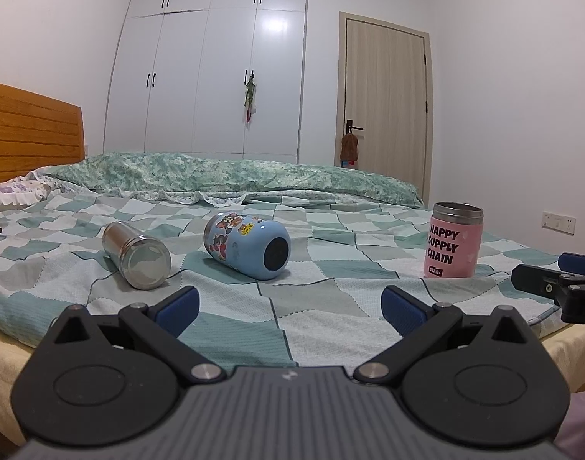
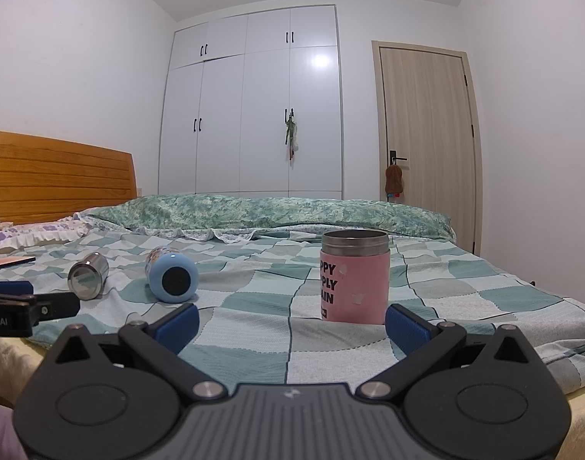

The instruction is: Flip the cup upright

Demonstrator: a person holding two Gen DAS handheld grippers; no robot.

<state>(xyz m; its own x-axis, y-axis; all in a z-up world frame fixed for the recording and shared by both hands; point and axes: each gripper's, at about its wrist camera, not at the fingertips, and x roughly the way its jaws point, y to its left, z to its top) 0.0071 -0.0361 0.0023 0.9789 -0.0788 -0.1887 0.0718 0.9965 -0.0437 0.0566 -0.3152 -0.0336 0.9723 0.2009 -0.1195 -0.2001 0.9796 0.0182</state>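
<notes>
We have three cups on the checked green bedspread (image 1: 330, 306), and two of them lie on their sides. The pink-sleeved steel cup with black lettering (image 1: 453, 245) already stands upright, mouth up, off to the right, so we take it as done or not in need of turning.

The light-blue cartoon-stickered cup (image 1: 246, 247) lies on its side ahead of our left gripper (image 1: 288, 306) and a little left of centre. Its dark round base faces us and slightly right, so its long axis runs away from us and to the left. The plain stainless-steel cup (image 1: 137, 255) lies further left, near it but not touching, with its flat shiny end toward us and its axis tilted much the same way.

From the right wrist view the light-blue cup (image 2: 171, 278) and the steel cup (image 2: 88, 276) both sit well off to the left, while the pink cup (image 2: 353, 280) stands just beyond our right gripper (image 2: 292, 324). So we judge the left one nearer to either fallen cup.

Both have their fingers spread wide apart and hold nothing. We would approach the blue cup across its barrel, from the side, not end-on at the base.
</notes>
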